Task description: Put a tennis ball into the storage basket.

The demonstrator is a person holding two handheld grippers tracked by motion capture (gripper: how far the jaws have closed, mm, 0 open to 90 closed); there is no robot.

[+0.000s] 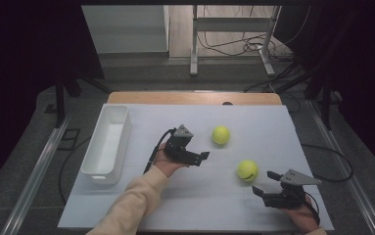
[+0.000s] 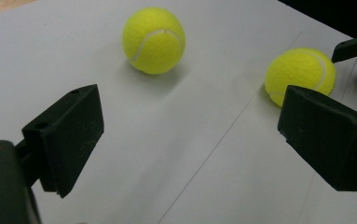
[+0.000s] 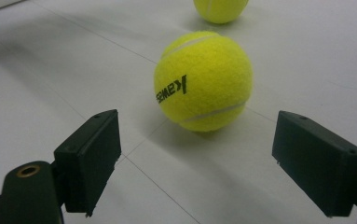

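Your right hand-held gripper (image 1: 269,182) is released, its jaws spread wide, and the nearer tennis ball (image 1: 247,170) sits just ahead of it on the tabletop (image 1: 195,196), lined up between the jaws but not yet inside them. In the right gripper view that ball (image 3: 203,80) lies just beyond the fingertips (image 3: 88,158), apart from both pads, with black lettering facing you.

Your left hand-held gripper (image 1: 200,157) is released too, holding nothing. The farther tennis ball (image 1: 221,135) rests ahead of it and a little to one side, near but well clear of the jaws; in the left gripper view it (image 2: 154,40) sits beyond the left jaw, while the nearer ball (image 2: 300,74) peeks out past the right jaw.

The white bin (image 1: 105,144) stands well off to the outer side of your left hand-held gripper, and it looks empty from above.

Judging by this, nothing is done yet: both balls are loose on the tabletop, neither is grasped. If the bin is the goal, you have the whole job ahead, starting with closing the right one on the nearer ball.
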